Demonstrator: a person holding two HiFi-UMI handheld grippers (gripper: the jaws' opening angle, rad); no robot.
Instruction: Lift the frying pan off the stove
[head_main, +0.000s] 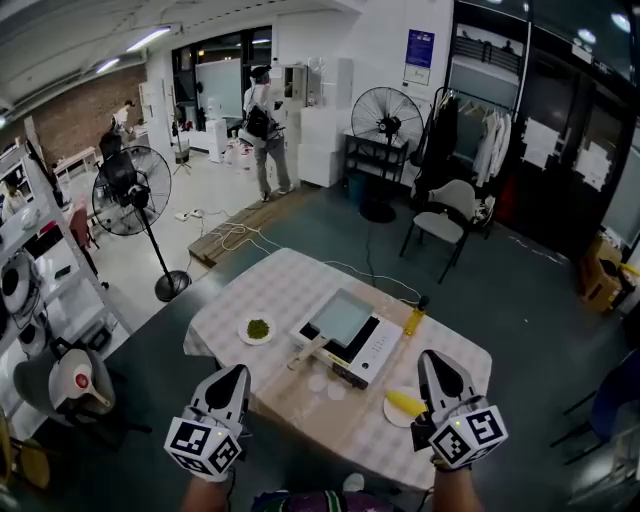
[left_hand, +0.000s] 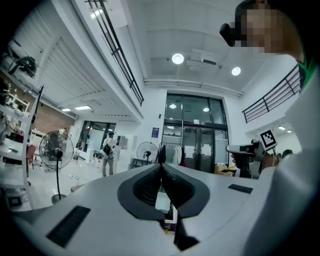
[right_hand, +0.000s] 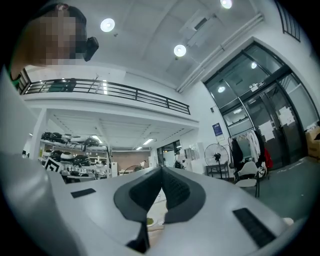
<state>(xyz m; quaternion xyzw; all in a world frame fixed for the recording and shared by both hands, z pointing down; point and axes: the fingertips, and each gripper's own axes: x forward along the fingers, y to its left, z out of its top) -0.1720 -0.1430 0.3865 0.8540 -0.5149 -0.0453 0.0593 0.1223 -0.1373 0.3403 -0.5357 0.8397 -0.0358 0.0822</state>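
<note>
Both sets of jaws are together and empty, with the left gripper (head_main: 237, 378) and right gripper (head_main: 433, 362) at the near edge of the tabletop (head_main: 283, 285). The frying pan (head_main: 342, 317) sits on the stove (head_main: 374, 352). The nearer jaws should open wide, then meet its handle (head_main: 308, 350) squarely.

White hand-held grippers (head_main: 238, 374) (head_main: 432, 358) carry black-and-white marker cubes (head_main: 205, 446) (head_main: 470, 433).
</note>
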